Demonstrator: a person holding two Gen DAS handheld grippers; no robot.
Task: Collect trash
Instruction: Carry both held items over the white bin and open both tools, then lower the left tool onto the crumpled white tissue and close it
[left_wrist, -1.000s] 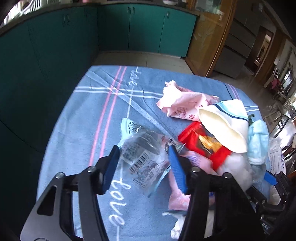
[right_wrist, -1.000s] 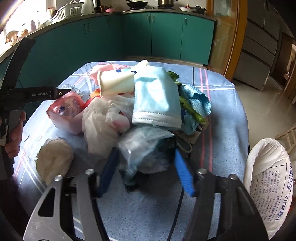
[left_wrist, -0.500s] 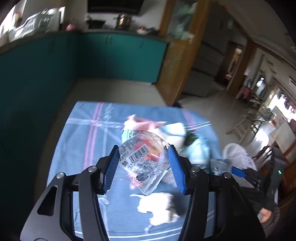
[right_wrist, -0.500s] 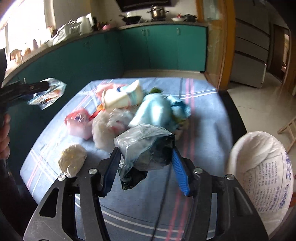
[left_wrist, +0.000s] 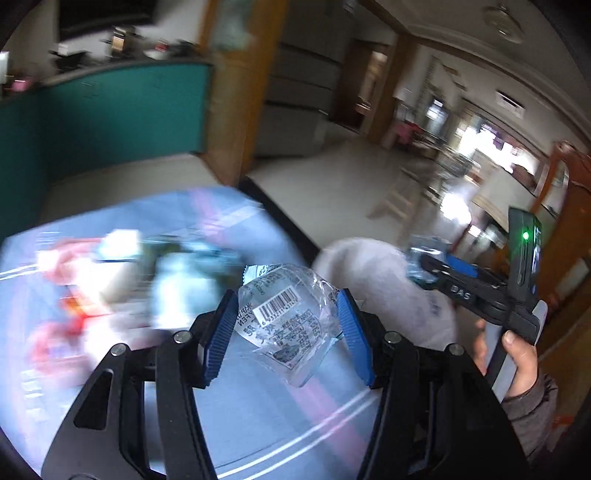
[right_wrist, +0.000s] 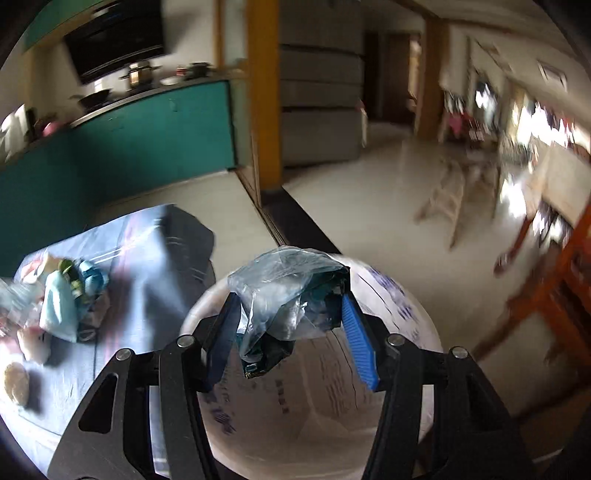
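I have a clear wrapper (left_wrist: 291, 317) pinched in my left gripper (left_wrist: 286, 325) and a crumpled bag (right_wrist: 291, 302) clamped in my right gripper (right_wrist: 291, 325) over the white sack (right_wrist: 317, 406), while the trash pile (right_wrist: 62, 295) at left of frame waits.

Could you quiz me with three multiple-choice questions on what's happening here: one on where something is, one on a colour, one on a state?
1. Where is the right gripper's crumpled plastic bag?
A. Over the white sack
B. On the blue tablecloth
C. On the kitchen counter

2. What colour are the gripper pads?
A. Red
B. Blue
C. Green

3. What is the left gripper doing?
A. Standing empty
B. Lying on the floor
C. Holding a clear wrapper

Answers:
1. A: the right gripper holds the crumpled plastic bag over the white sack.
2. B: the pads are blue.
3. C: the left gripper clamps the clear wrapper, barcode showing.
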